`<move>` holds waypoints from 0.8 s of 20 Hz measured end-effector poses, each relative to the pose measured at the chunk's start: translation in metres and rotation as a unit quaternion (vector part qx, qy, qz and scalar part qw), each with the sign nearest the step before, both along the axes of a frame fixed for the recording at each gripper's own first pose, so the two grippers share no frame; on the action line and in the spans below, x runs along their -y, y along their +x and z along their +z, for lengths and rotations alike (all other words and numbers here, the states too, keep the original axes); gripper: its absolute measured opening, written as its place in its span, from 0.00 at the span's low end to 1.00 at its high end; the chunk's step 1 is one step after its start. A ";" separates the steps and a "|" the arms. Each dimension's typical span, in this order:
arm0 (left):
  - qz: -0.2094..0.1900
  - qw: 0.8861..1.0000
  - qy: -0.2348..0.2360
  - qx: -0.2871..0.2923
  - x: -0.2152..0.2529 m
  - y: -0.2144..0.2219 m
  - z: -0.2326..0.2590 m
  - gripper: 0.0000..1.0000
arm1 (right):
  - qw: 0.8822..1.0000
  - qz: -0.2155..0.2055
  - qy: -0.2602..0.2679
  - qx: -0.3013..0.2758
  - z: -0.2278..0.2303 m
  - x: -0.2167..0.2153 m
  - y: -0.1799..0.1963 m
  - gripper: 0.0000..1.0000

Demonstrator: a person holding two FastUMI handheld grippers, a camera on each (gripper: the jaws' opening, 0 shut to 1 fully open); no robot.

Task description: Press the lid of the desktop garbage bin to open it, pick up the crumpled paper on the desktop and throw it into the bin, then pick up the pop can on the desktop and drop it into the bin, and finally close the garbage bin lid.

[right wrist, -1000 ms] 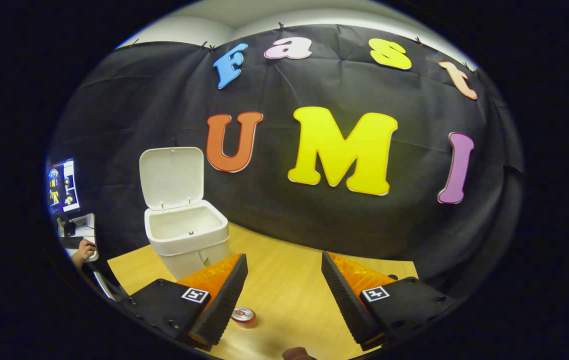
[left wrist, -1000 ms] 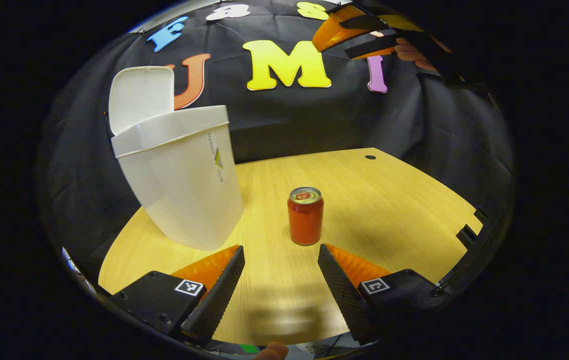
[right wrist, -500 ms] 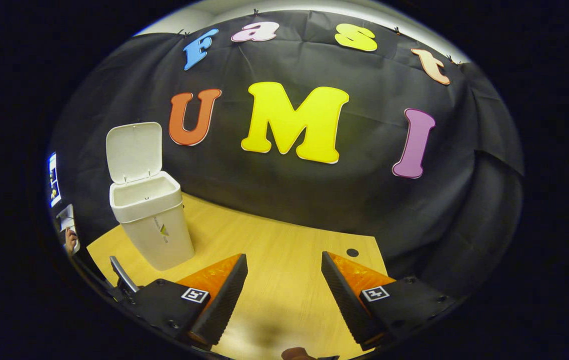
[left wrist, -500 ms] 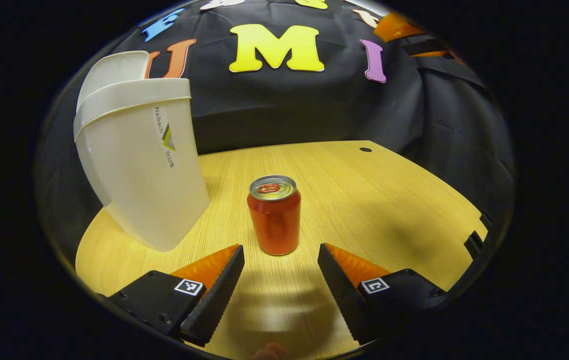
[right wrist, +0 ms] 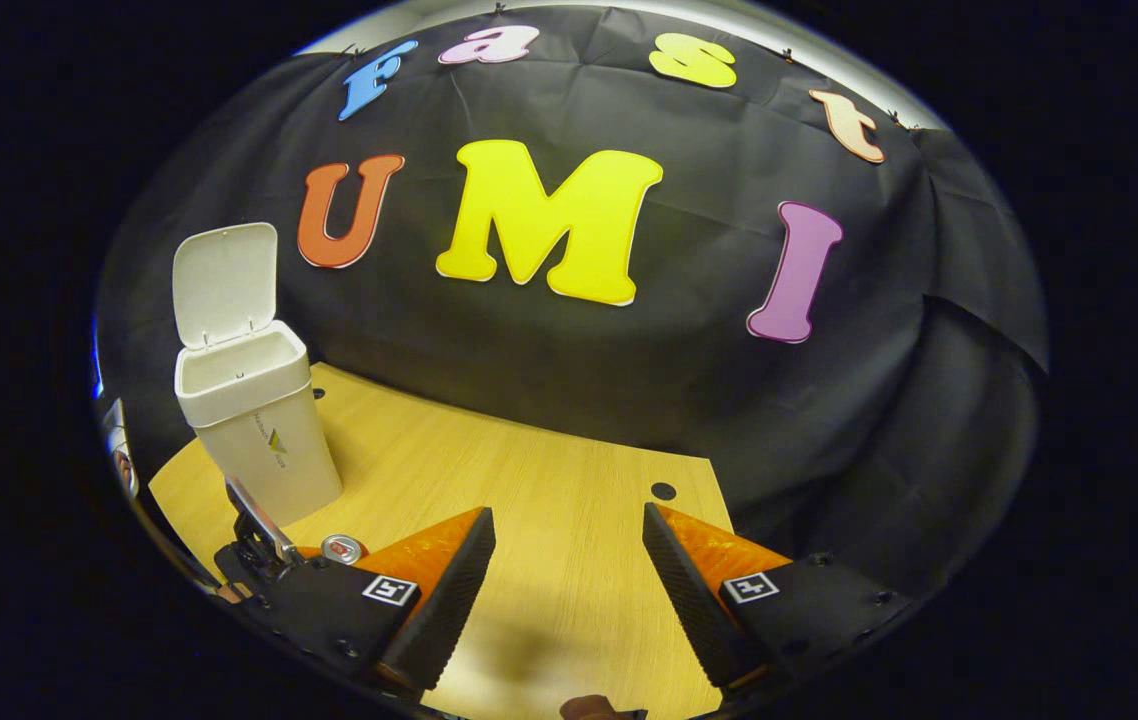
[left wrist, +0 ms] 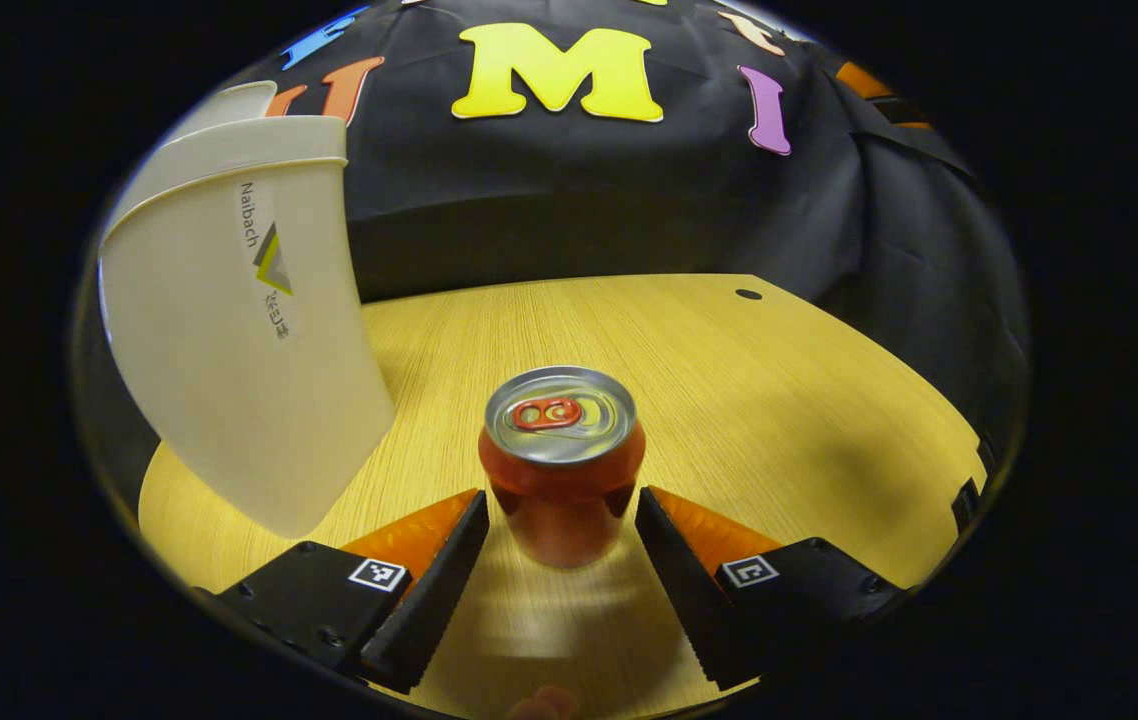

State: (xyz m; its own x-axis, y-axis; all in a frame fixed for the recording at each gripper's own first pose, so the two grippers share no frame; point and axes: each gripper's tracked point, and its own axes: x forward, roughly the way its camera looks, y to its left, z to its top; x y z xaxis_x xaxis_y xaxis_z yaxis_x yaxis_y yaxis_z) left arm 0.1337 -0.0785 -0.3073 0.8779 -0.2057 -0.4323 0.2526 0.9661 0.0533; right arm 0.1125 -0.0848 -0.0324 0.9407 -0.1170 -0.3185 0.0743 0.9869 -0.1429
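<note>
In the left gripper view I see, from the left, the white garbage bin (left wrist: 239, 340) standing on the wooden desktop (left wrist: 779, 400). Its lid (left wrist: 219, 105) is up behind the rim, so the bin is open. The desktop is light yellow wood with a fine grain, and it has a small dark round hole (left wrist: 748, 294) near its far right part. Behind the desktop hangs the black cloth wall (left wrist: 549, 210) of the booth.

In the middle, the red pop can (left wrist: 561, 465) stands upright on the desktop, just right of the bin and apart from it. My left gripper (left wrist: 561, 525) is wide open, and the can stands between the two fingertips. I see a narrow gap on each side, so the fingers do not press on it.

In the right gripper view the bin (right wrist: 254, 420) is at the far left of the desktop (right wrist: 549, 500), lid raised. Near its foot the top of the can (right wrist: 343, 548) shows, and next to it a part of the other gripper. My right gripper (right wrist: 569, 560) is open wide too and holds nothing; it hangs above bare wood. The round hole (right wrist: 663, 491) is near its right finger. The cloth wall (right wrist: 889, 420) closes the room on the right.
</note>
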 end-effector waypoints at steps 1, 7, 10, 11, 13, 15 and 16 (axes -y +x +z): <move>-0.002 1.000 0.000 0.000 0.001 0.004 -0.001 0.98 | 1.000 0.000 -0.001 -0.003 -0.002 -0.001 0.000 0.95; -0.004 1.000 -0.008 -0.007 0.004 0.015 -0.004 0.96 | 1.000 -0.008 0.009 -0.019 -0.016 0.007 -0.002 0.95; -0.006 0.999 -0.036 -0.009 0.008 0.011 -0.002 0.87 | 0.999 -0.019 0.026 -0.025 -0.023 0.016 -0.003 0.95; -0.002 0.999 -0.035 -0.012 0.007 0.009 -0.002 0.86 | 0.999 -0.020 0.033 -0.027 -0.025 0.018 -0.003 0.95; -0.002 1.000 -0.024 -0.014 0.007 0.001 0.005 0.86 | 0.999 -0.022 0.041 -0.029 -0.029 0.022 -0.007 0.95; 0.003 1.000 -0.012 -0.010 0.006 -0.013 0.020 0.86 | 0.998 -0.023 0.046 -0.028 -0.033 0.029 -0.009 0.94; 0.008 1.000 -0.007 -0.007 0.003 -0.016 0.030 0.86 | 0.998 -0.024 0.052 -0.029 -0.036 0.031 -0.012 0.95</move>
State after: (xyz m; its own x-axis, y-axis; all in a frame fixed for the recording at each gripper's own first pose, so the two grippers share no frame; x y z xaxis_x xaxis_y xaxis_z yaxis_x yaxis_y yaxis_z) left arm 0.1180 -0.0818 -0.2770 0.8755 -0.1973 -0.4412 0.2373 0.9708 0.0367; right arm 0.1008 -0.1155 -0.0684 0.9147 -0.1245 -0.3845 0.1156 0.9922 -0.0461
